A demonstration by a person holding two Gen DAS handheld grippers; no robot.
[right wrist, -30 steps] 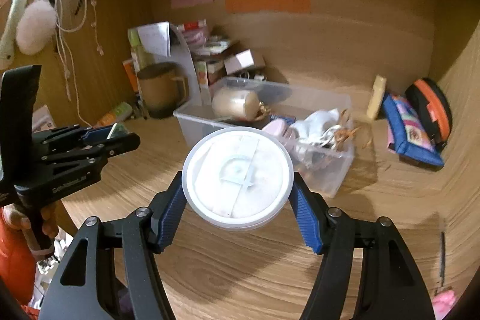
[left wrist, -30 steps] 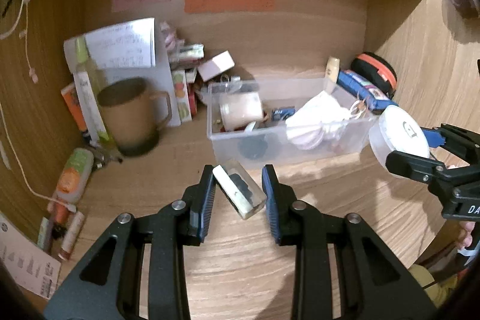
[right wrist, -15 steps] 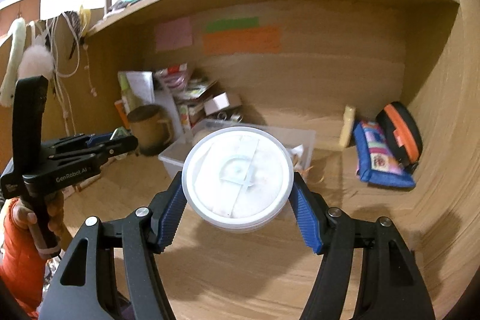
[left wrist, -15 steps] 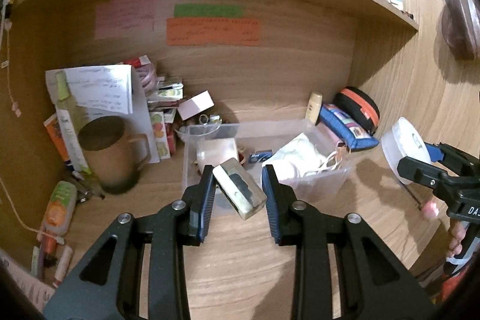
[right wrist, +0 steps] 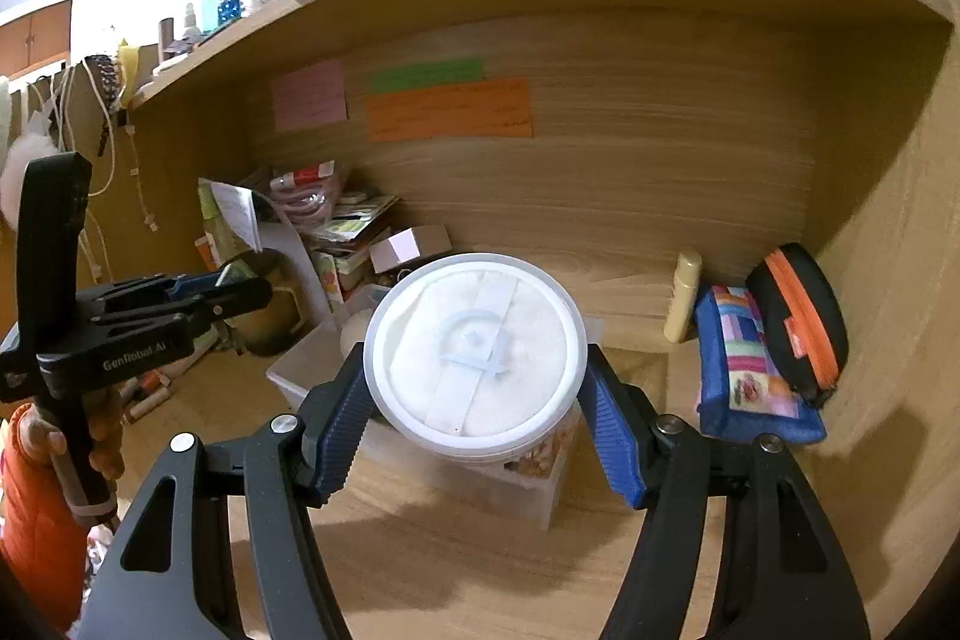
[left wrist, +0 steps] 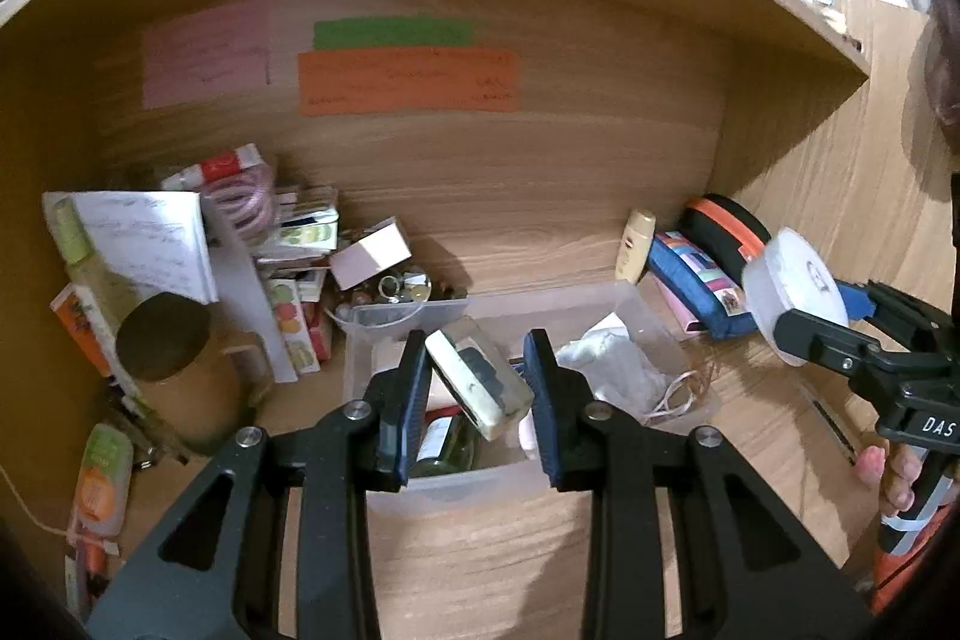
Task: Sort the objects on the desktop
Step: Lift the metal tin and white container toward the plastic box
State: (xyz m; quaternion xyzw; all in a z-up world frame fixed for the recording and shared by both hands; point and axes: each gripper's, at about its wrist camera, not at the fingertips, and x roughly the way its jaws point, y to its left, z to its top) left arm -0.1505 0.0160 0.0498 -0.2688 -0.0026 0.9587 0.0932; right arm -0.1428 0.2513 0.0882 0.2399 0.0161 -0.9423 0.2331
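My left gripper (left wrist: 477,376) is shut on a small clear rectangular case (left wrist: 480,376) with a dark piece inside, held tilted above the near end of the clear plastic bin (left wrist: 456,478). My right gripper (right wrist: 474,388) is shut on a round white lidded container (right wrist: 474,355), held above the bin (right wrist: 540,496). In the left wrist view the right gripper (left wrist: 840,334) with the round container (left wrist: 792,289) is at the right edge. In the right wrist view the left gripper (right wrist: 234,289) is at the left.
A brown mug (left wrist: 174,370), papers and boxes (left wrist: 288,244) crowd the back left. A cream bottle (left wrist: 636,244), blue pouch (left wrist: 702,280) and black-orange case (left wrist: 726,226) lie at the back right. Tubes (left wrist: 102,478) lie at the left. The shelf overhangs.
Both grippers rose and drew back from the desk, then the left gripper moved forward over the bin with the case. The right gripper still holds the round container above the bin.
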